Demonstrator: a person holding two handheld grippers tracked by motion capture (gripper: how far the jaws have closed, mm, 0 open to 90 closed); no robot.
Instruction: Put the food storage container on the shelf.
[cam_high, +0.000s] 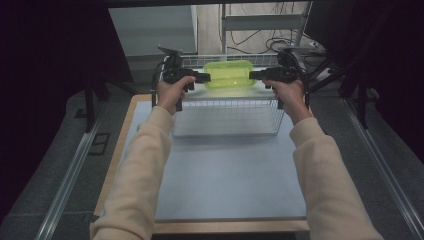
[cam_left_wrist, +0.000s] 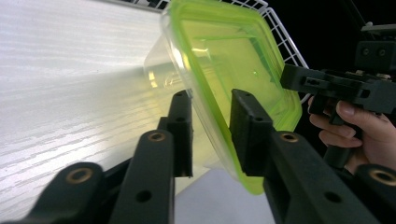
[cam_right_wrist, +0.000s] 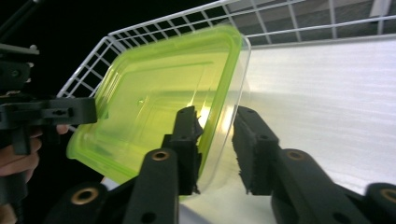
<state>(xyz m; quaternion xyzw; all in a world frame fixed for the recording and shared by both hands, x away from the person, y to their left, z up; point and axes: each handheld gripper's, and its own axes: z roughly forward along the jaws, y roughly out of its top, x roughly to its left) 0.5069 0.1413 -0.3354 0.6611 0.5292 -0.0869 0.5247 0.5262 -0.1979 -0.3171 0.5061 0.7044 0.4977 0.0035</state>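
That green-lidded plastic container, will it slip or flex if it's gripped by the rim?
The container looks empty, so probably light. Its clear thin walls and lid edge may flex under pressure. The smooth glossy plastic could slip, especially tilted as it is over the wire basket.

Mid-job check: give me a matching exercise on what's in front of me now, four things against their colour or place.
Things:
1. box lid
2. wire basket
3. left claw
4. table mat

Colour or place:
A. white
B. yellow-green
C. at the box's left end in the high view, straddling its rim
D. pale blue-grey

Pairs: 1-B, 2-A, 3-C, 4-D
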